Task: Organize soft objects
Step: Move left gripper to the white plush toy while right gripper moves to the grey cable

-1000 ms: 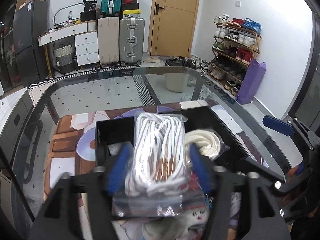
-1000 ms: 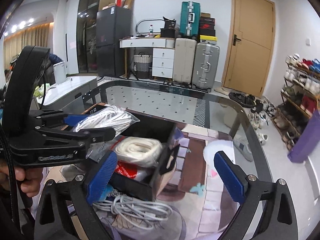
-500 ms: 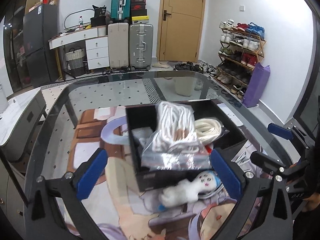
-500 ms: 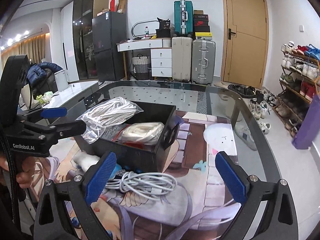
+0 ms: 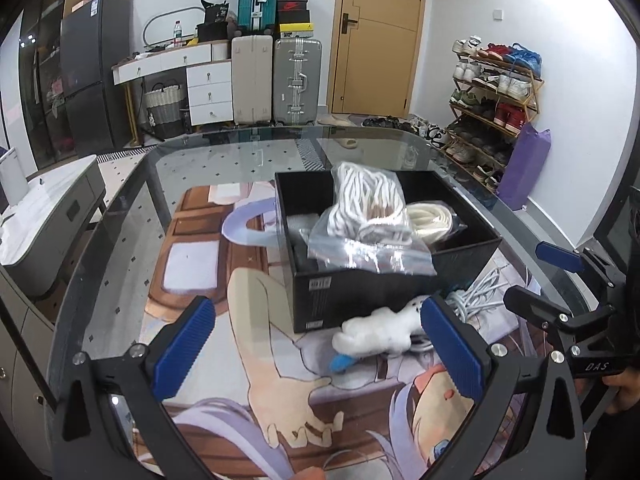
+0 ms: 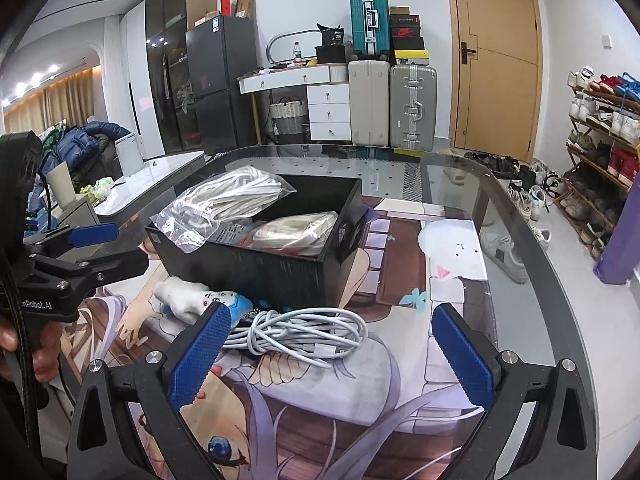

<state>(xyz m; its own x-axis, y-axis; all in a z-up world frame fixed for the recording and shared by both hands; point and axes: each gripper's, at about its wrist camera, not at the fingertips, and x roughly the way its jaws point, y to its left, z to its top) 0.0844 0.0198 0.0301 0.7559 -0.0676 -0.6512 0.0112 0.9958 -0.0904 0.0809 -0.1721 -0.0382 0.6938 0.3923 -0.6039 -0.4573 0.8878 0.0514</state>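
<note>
Left wrist: your left gripper (image 5: 320, 350) and right gripper (image 6: 330, 350), both spread empty, face the box (image 5: 384, 292); the plush (image 5: 376, 334) between the left fingers looks next.

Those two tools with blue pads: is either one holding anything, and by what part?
Nothing is held. The left tool and right tool are both open, apart from the bagged rope in the box.

The left hand-held gripper (image 6: 92, 244) body reads "nRobot.AI", partly cut off; the right hand-held gripper (image 5: 560, 276) seemingly reads "DAS".
</note>
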